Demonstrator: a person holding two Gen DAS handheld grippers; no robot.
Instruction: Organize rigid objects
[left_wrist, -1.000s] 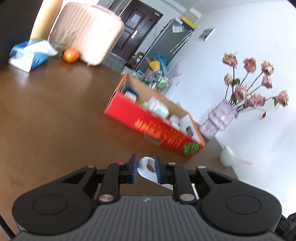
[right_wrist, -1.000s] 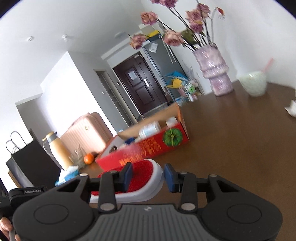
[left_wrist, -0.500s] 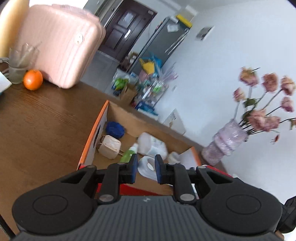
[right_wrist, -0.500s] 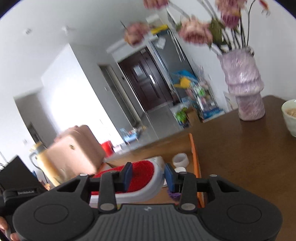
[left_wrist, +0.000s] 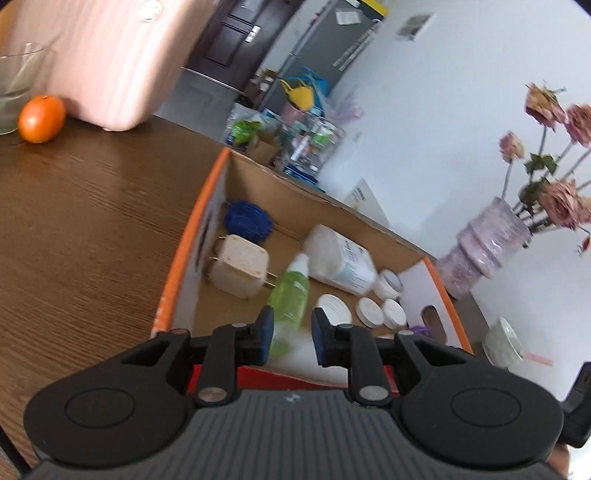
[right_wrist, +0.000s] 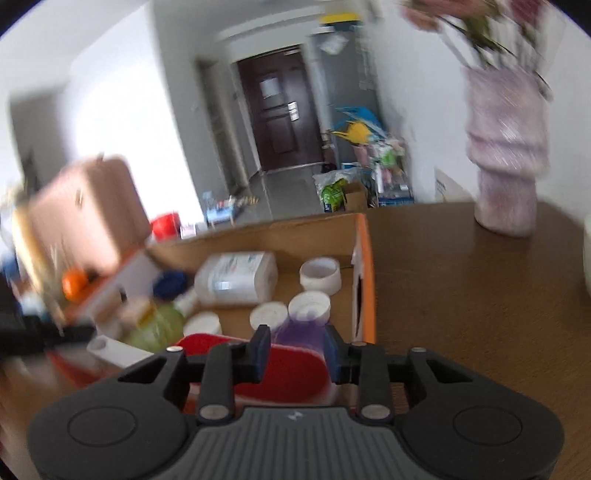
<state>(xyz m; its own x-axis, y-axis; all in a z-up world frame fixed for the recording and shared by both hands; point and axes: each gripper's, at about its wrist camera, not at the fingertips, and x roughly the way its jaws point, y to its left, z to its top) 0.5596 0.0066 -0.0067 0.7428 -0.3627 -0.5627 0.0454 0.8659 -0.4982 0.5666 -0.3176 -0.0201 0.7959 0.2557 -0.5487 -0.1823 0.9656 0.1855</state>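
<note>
An open cardboard box (left_wrist: 192, 236) with orange edges sits on the brown table, and both grippers hover over its near side. My left gripper (left_wrist: 292, 325) has its jaws opening. A blurred white piece (left_wrist: 295, 349) shows low in the gap, loose from the pads. In the box lie a green spray bottle (left_wrist: 290, 295), a white bottle (left_wrist: 340, 258), a beige plug (left_wrist: 240, 271), a blue ball (left_wrist: 247, 219) and several white lids (left_wrist: 334, 310). My right gripper (right_wrist: 295, 339) has its jaws closing on a red brush (right_wrist: 288, 365) with a white rim, above the box (right_wrist: 364, 258).
An orange (left_wrist: 41, 118), a glass (left_wrist: 18, 92) and a pink suitcase (left_wrist: 110, 55) stand at the table's far left. A purple vase (right_wrist: 506, 177) with dried flowers and a white bowl (left_wrist: 504, 343) stand right of the box.
Both grippers travelled from the bare table to above the box. The left jaws have parted and the white piece has slipped lower. The right gripper rolled, with the red brush still between its fingers.
</note>
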